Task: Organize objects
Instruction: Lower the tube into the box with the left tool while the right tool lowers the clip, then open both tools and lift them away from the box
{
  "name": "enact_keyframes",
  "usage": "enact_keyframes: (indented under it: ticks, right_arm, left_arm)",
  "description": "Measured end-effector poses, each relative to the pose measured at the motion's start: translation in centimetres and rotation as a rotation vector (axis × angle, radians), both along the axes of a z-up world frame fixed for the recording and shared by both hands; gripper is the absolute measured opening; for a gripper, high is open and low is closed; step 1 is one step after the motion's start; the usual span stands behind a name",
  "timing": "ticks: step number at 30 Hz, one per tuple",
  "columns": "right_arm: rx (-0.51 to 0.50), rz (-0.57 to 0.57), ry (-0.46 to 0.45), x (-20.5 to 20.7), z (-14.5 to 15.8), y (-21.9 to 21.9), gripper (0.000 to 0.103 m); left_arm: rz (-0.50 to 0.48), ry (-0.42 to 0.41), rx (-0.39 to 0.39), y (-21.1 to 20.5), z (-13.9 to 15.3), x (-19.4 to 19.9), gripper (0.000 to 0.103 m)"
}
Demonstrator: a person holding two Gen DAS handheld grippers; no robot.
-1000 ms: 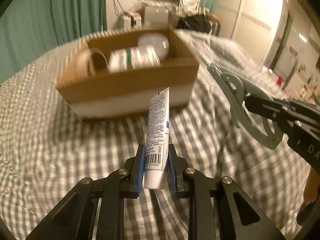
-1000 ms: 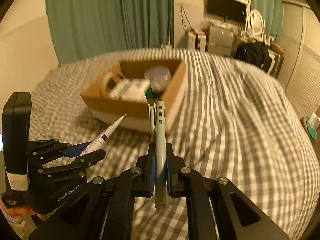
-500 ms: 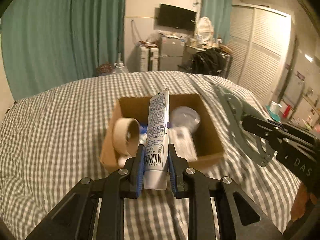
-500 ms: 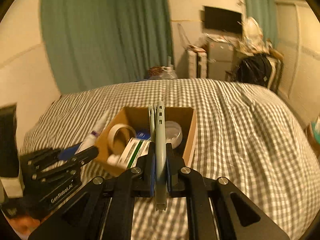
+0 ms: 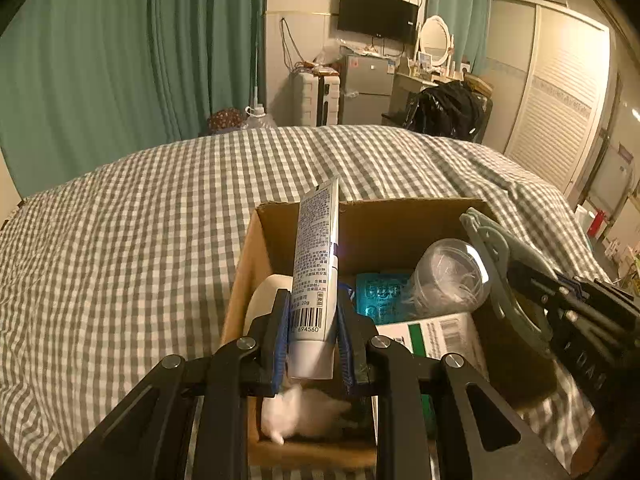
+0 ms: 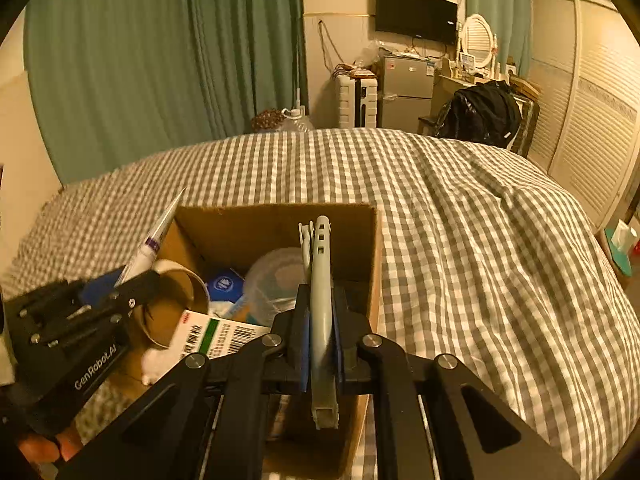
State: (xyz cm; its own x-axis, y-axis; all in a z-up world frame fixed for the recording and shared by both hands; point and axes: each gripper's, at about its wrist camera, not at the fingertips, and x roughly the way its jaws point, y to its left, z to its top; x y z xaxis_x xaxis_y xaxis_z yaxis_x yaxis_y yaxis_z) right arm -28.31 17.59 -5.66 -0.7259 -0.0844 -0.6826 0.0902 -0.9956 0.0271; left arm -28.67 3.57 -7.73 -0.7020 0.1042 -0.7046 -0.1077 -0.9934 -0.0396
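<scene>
While over 1 cardboard box: left gripper jaws clamped on 1 tube, right gripper jaws on 1 grey clip.

The box was matt brown cardboard with a rough cut rim. The tube looked like smooth, faintly glossy plastic, printed with small text. The grey tool was matt moulded plastic. The cup was clear, shiny plastic. The carton was smooth printed paperboard. The tape roll showed a brown cardboard core. The gripper had matt black plastic arms, blue pads and bright metal screws. The bedcover was soft, matt checked cloth, wrinkled at right.
</scene>
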Motion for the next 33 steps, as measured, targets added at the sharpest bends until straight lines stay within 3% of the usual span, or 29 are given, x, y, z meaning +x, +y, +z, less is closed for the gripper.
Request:
enact_keyframes:
  ticks: [7, 9, 11, 12, 17, 23, 33]
  right_arm:
    - [0.039, 0.02, 0.004, 0.1, -1.0, -0.7, 0.01]
    - [0.051, 0.019, 0.016, 0.4, -0.6, -0.9, 0.021]
    - [0.047, 0.016, 0.031, 1.0, 0.0, -0.8, 0.049]
    - [0.043, 0.016, 0.039, 1.3, 0.3, -0.7, 0.05]
    - [0.049, 0.023, 0.069, 2.9, 2.4, -0.1, 0.054]
    - [0.069, 0.022, 0.125, 6.1, 5.9, 0.9, 0.067]
    - [0.106, 0.026, 0.251, 13.1, 11.1, 1.9, 0.083]
  left_arm:
    - [-0.019, 0.008, -0.012, 0.7, -1.1, -0.4, 0.022]
    - [-0.029, 0.0, -0.009, 0.8, -0.9, -0.2, 0.024]
    - [-0.023, -0.008, -0.009, 0.8, -0.8, 0.1, 0.026]
    - [-0.02, -0.01, -0.01, 0.8, -0.7, 0.2, 0.028]
    - [-0.011, 0.007, -0.02, 0.9, 0.5, 1.6, 0.065]
    - [0.026, 0.093, -0.049, 0.6, 3.9, 4.6, 0.093]
    - [0.11, 0.257, 0.004, -1.9, 9.5, 11.0, 0.103]
